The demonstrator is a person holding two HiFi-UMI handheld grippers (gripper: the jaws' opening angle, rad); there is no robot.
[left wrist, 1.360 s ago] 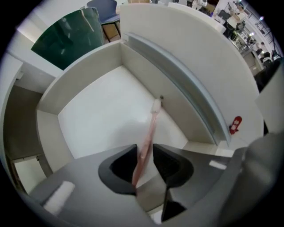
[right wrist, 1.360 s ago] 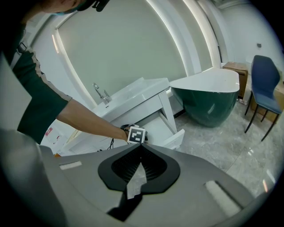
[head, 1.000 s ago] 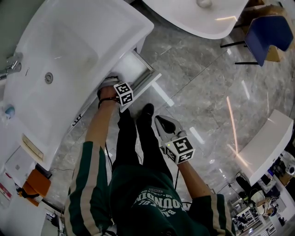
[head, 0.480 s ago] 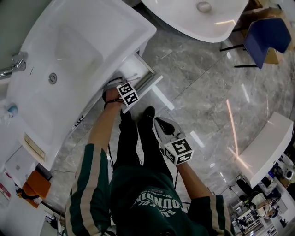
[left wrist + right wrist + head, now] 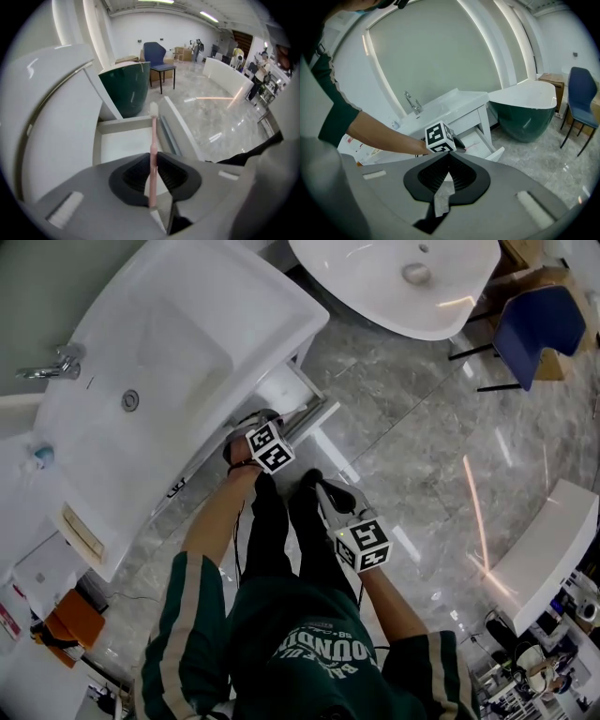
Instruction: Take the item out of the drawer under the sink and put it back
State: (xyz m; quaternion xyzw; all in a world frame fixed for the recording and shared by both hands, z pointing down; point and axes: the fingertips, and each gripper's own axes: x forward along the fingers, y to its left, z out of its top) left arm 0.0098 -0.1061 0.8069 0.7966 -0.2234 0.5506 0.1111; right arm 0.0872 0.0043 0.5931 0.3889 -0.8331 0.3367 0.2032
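The white drawer (image 5: 289,391) under the sink (image 5: 178,352) stands pulled out. My left gripper (image 5: 253,421) hovers over the drawer's near end, pointing steeply down. In the left gripper view its jaws have just been closing and now pinch a thin pink toothbrush (image 5: 153,133) between the pads, bristle end pointing away over the drawer's floor and rear wall (image 5: 125,123). My right gripper (image 5: 327,491) hangs over the floor by the person's shoes; its jaws meet at the tips with nothing held. The right gripper view shows the left gripper's marker cube (image 5: 439,137) beside the open drawer (image 5: 483,139).
A dark green bathtub (image 5: 526,119) stands just past the vanity, its white rim (image 5: 403,282) at the head view's top. A blue chair (image 5: 539,320) sits at the top right. A faucet (image 5: 54,367) is on the sink. The person's legs (image 5: 281,540) stand between the grippers.
The left gripper has come up out of the drawer and rolled, now carrying the pink toothbrush above it. The right gripper has risen slightly.
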